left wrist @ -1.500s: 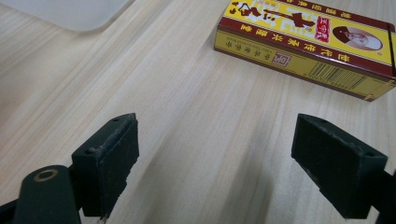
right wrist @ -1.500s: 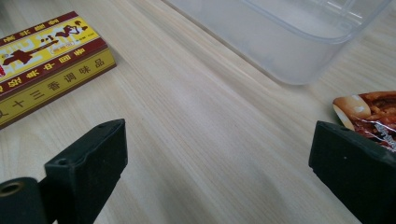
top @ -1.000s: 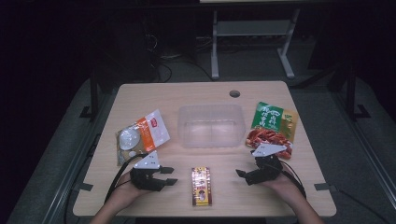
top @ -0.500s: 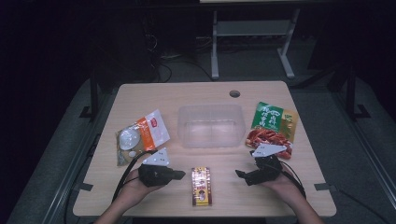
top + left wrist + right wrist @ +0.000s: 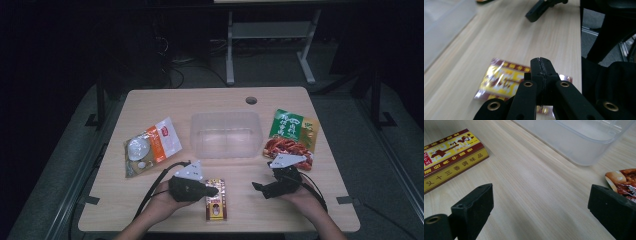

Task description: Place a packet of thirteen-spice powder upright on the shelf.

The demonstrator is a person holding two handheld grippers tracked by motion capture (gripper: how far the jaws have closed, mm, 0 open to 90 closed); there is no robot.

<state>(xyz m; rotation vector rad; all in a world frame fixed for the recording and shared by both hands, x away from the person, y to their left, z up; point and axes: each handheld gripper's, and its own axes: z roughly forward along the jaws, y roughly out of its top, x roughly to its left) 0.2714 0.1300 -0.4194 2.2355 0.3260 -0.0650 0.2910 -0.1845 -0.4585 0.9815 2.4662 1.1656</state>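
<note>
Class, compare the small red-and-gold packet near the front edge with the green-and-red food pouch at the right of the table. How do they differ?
The small red-and-gold packet is narrow and compact; the green-and-red food pouch is clearly larger and wider. The packet lies beside the shut left gripper; the pouch lies just beyond the open right gripper. The packet sits nearer the front edge, the pouch beside the clear plastic tub. Both lie flat on the wooden table, unheld.
</note>
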